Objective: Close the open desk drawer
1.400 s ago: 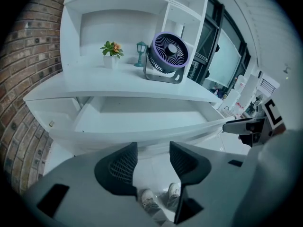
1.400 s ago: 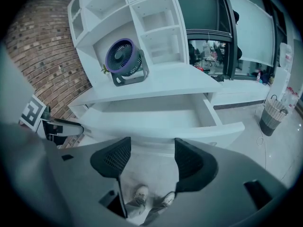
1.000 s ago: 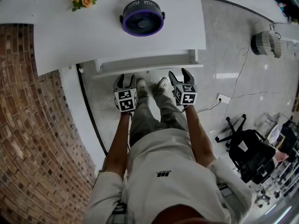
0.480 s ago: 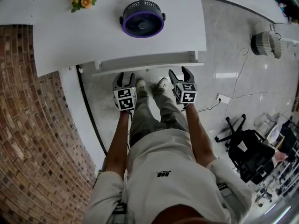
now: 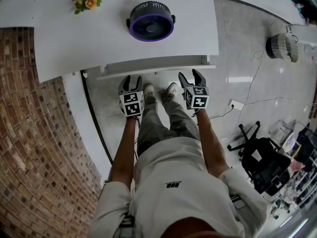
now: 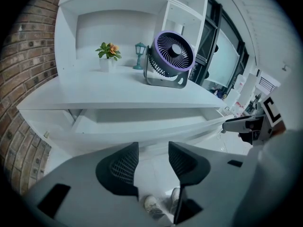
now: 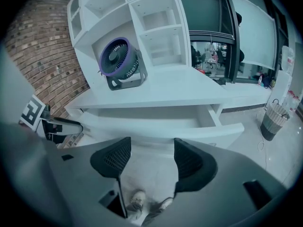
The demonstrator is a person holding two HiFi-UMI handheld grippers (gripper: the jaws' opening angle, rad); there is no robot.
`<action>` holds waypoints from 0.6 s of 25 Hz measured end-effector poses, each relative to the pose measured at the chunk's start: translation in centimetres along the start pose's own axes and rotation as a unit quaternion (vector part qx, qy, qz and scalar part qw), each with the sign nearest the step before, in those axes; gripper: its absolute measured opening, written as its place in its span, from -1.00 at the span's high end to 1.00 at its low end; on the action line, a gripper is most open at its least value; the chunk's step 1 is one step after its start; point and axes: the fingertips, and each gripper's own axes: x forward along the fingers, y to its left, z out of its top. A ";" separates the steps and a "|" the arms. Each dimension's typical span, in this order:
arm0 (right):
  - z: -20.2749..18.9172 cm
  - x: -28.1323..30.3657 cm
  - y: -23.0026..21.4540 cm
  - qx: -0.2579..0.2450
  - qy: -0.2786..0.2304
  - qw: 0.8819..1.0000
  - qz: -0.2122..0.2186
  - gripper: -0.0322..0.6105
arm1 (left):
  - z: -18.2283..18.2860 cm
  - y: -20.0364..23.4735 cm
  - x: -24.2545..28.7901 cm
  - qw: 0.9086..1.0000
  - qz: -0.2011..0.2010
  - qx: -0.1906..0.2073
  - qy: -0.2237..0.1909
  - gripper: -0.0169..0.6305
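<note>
One wide white tabletop [image 5: 89, 38] is the anchor here. The drawer [image 5: 153, 66] stands pulled part-way out from under the tabletop's front edge, and its long front panel runs parallel to that edge. A purple-rimmed fan [image 5: 151, 20] sits on the tabletop near its middle. The left gripper [image 5: 132, 79] and the right gripper [image 5: 189, 76] hang just in front of the tabletop, below the drawer front and not touching it, one toward each end of the panel. Both sets of jaws are spread apart with nothing between them; only floor and shoes show through the gaps. A small potted plant [image 5: 88, 0] stands at the tabletop's far left corner.

The drawer looks like stiff painted board, probably empty and light, and likely slides on runners. Its face is smooth and no handle shows, so gripping seems pointless. A flat push on the front panel, shared evenly left and right, should keep it from skewing.
</note>
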 end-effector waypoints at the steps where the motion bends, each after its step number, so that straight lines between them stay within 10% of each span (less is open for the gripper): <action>1: 0.1 0.0 0.0 -0.001 0.001 1.000 0.000 0.01 | 0.1 0.0 0.0 1.000 -0.001 0.000 0.000 0.29; 15: 1.4 1.2 -0.3 -0.004 -0.003 1.000 -0.004 0.01 | 1.5 0.6 1.1 1.000 -0.001 0.001 -0.006 0.30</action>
